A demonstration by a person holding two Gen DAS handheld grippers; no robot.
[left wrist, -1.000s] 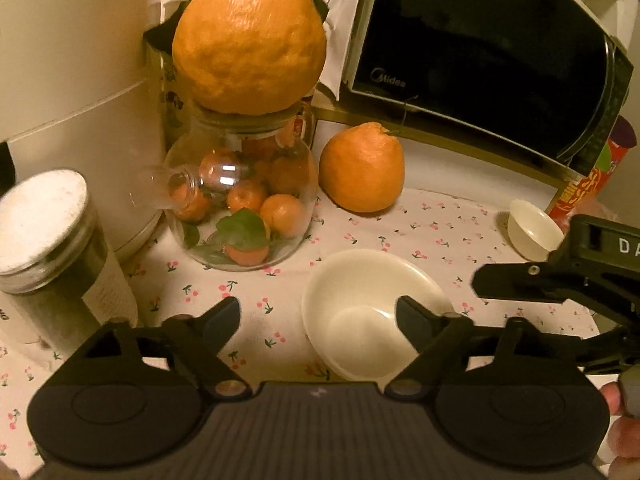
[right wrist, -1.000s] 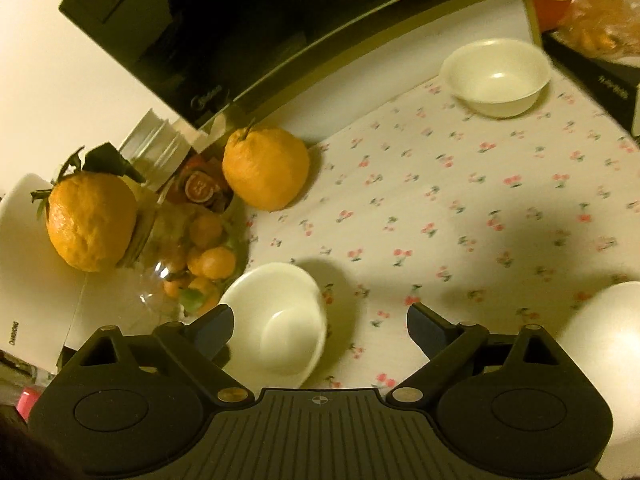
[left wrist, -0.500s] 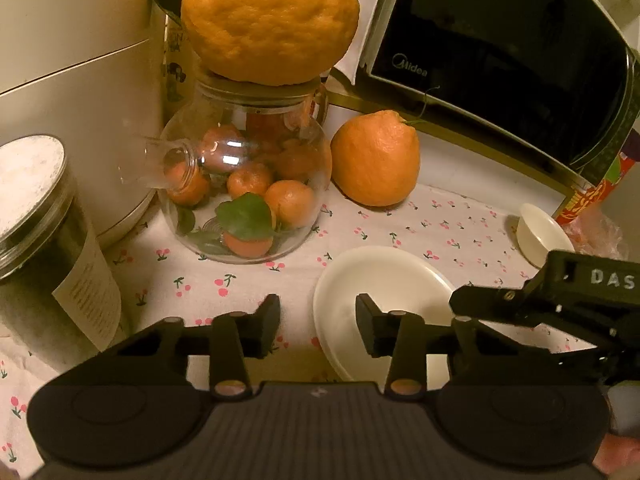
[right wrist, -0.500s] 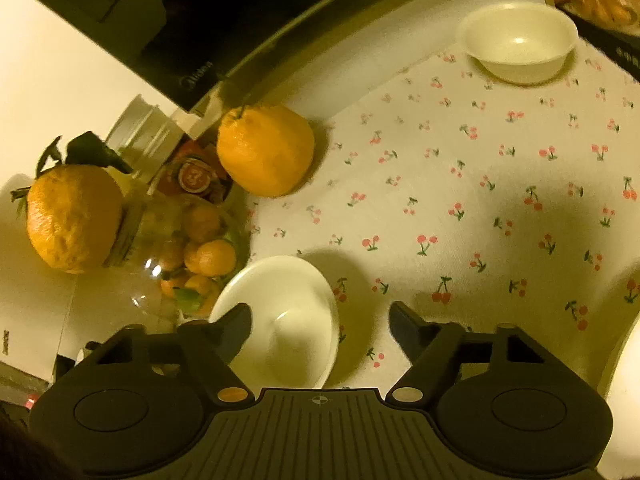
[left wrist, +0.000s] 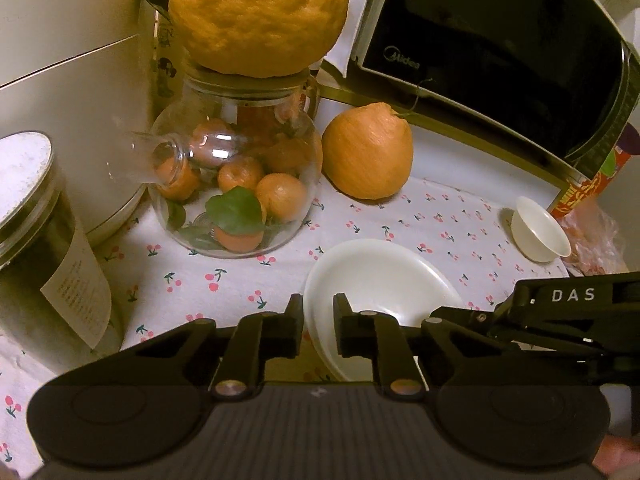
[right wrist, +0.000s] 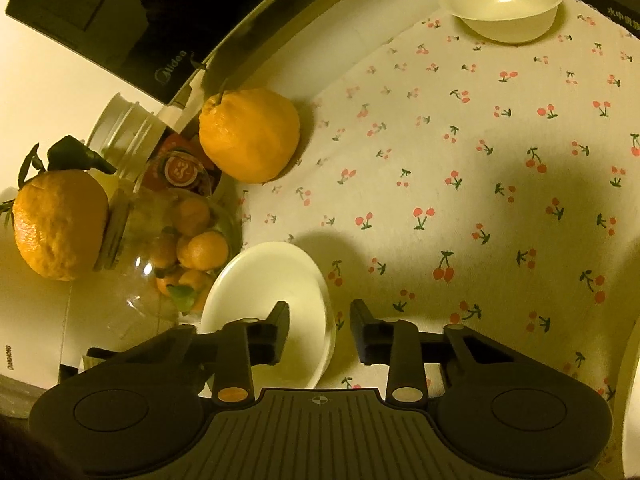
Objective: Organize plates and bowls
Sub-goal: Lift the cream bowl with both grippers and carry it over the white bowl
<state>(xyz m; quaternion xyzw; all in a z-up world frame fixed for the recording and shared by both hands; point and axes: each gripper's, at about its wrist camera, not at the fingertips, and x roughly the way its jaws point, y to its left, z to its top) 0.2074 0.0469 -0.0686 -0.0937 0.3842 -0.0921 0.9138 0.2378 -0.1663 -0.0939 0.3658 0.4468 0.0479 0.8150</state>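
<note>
Two bowls (left wrist: 384,280) (left wrist: 540,236), two large citrus (left wrist: 256,16) (left wrist: 368,152).

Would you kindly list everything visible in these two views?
Glass jar: one, clear, holding small oranges.
Large bowl: one, white, near, beside jar.
Small bowl: one, white, far right.
Big citrus: two, orange, one atop jar, one on cloth.
Canister: one, dark, left.
Microwave: one, black, behind.
Cloth: one, white cherry-print, underneath.
Left claw: black, just closed on large bowl's rim.
Right claw: black, just closing, that rim between its fingers, not yet pinched.
</note>
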